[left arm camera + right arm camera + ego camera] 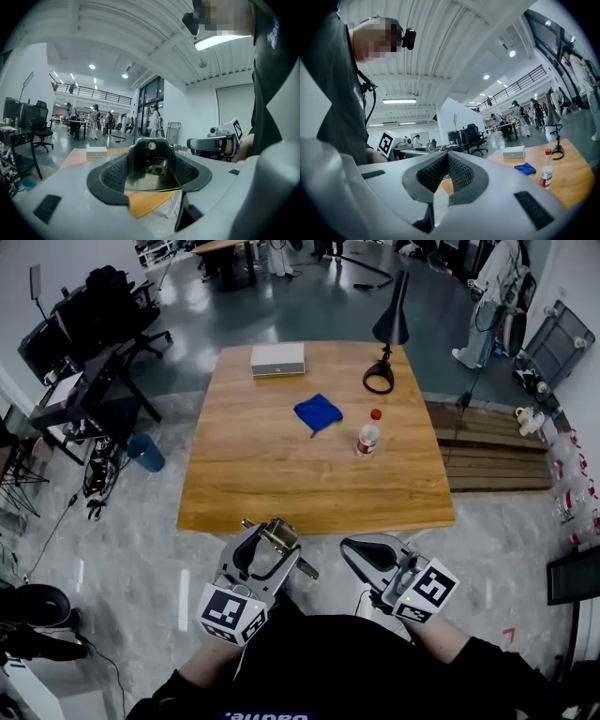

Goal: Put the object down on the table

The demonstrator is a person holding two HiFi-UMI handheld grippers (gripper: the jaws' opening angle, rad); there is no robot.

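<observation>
Holding confirmed on the left: left gripper (267, 545) has its jaws spread partway and clamped on a small metal part (281, 534). In the left gripper view the part sits upright between the two ribbed pads, dark and shiny, with a round rivet near its top. Part is off the table (234, 493), in the air just short of the near edge, above the grey floor, in front of the person's torso. Marker cube of this gripper faces up toward the head camera.

Table surface, left to right:
- white box (277, 359), flat, near the far edge.
- blue cloth (318, 412), crumpled, about mid-table.
- clear bottle (368, 435) with red cap, upright, just right of the cloth and apart from it.
- black desk lamp (391, 324), ring base on the far right part of the top, shade pointing down.

Right: right gripper (352, 549) sits beside the left one, also short of the near edge. Right gripper view shows its jaws brought together, pads meeting in a narrow V, nothing between them. The two grippers are near each other but not touching.
</observation>
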